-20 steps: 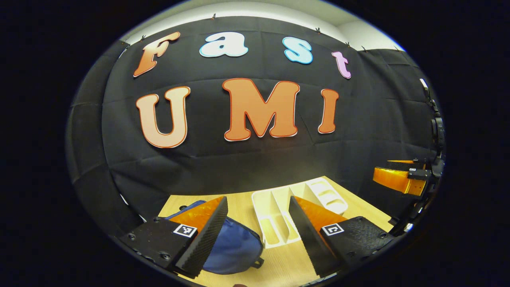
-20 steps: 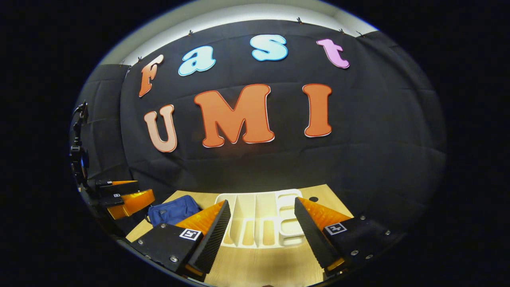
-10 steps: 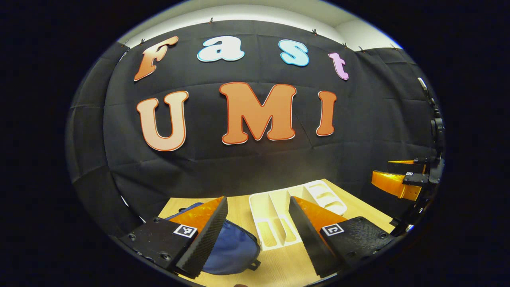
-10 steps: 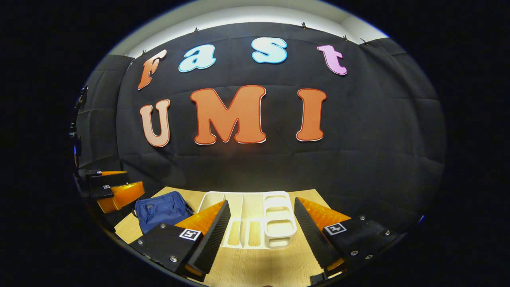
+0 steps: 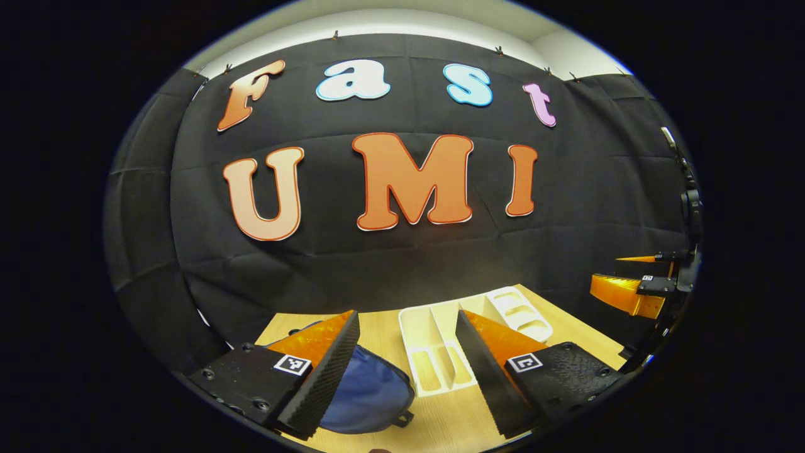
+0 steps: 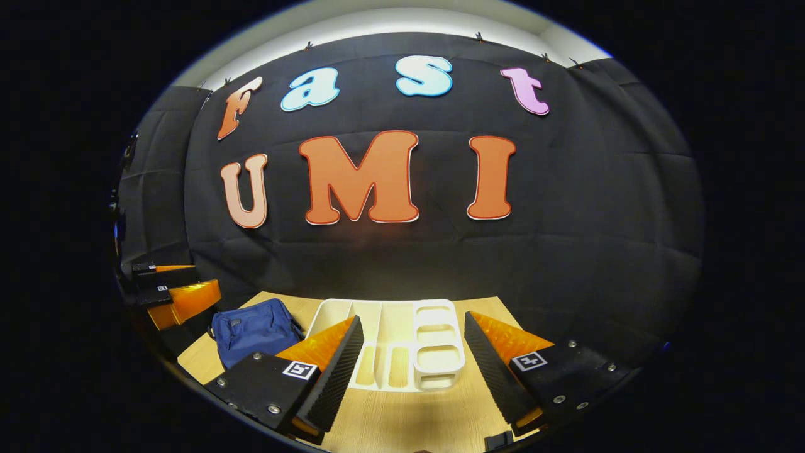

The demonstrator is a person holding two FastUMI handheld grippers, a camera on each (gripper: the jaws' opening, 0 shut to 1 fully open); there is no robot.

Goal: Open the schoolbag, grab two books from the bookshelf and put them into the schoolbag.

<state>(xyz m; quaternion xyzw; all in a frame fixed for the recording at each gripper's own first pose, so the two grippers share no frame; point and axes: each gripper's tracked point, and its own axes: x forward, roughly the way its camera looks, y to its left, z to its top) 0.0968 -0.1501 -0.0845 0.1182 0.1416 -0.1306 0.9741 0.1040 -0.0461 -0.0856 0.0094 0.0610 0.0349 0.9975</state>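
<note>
While both claws hang above the near edge of the counter (image 6: pixel 402 421), neither holds anything: the left claw (image 5: pixel 402 371) stands wide with bare counter between its fingers, and the right claw (image 6: pixel 412 371) stands equally wide.

Schoolbag (image 6: pixel 255 330): blue, lying flat on the counter's left part, just beside the white bookshelf (image 6: pixel 377 314). In the left gripper view the schoolbag (image 5: pixel 371 396) sits partly behind the left finger. Cannot tell from either view whether its zip is open or closed.

Bookshelf: a white divided rack laid on the counter, to the right of the bag. Its slots look to show only the wood tone below; no book can be made out in it. This fits books already packed away, or books too thin to make out at this angle. Cannot settle which.

Handling judgement:
- Bag is soft fabric, likely light, will sag and slide if pulled one-handed. Pin the body with one claw; take the zip pull or top hem with the other.
- Zip pull is small; a narrow, exact pinch is needed.
- Rack is rigid plastic, light, may skid if nudged.
</note>
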